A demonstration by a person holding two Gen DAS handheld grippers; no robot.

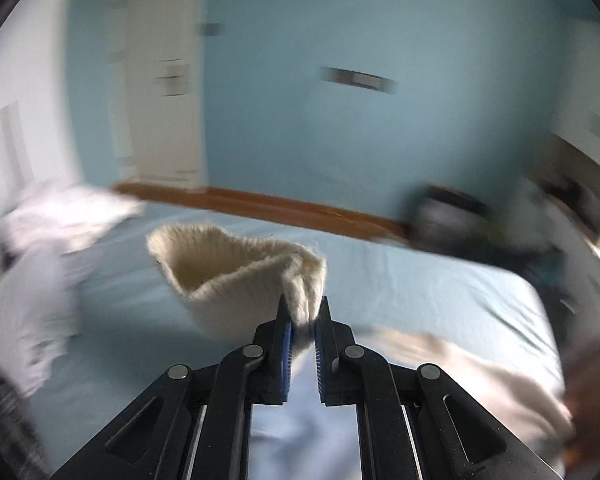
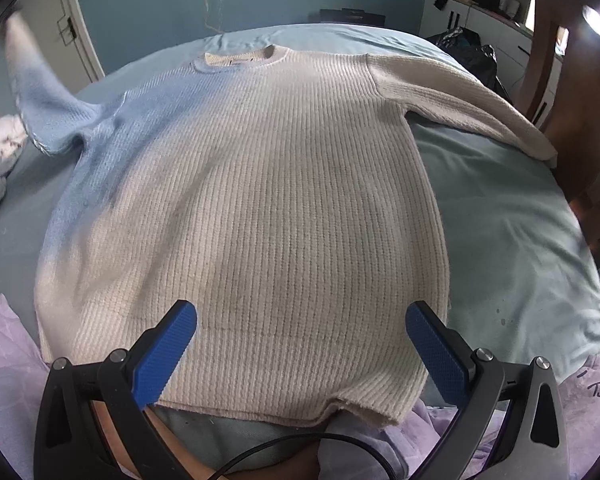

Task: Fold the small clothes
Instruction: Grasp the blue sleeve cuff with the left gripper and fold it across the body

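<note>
1. Bed with pale blue fitted sheet [image 2: 500,216]: my work surface, smooth under the garment.

2. Cream ribbed-knit long-sleeved sweater [image 2: 268,184]: lies front-up on the sheet, body flat, hem nearest me, round neckline [image 2: 242,59] far. One sleeve [image 2: 460,100] rests spread outward on the sheet; the other sleeve [image 2: 40,92] is raised off the bed.

3. Right gripper [image 2: 300,344]: I have its blue pads spread wide, hovering just above the hem, holding nothing.

4. Left gripper [image 1: 302,320]: jaws pressed together, pinching the open knit cuff [image 1: 236,268] of the raised sleeve.

5. Step in hand, as I judge it: fold the sleeve across the chest. I should carry the cuff level, lay it without twisting, and steady the body with the right gripper so the knit does not drag.
</note>
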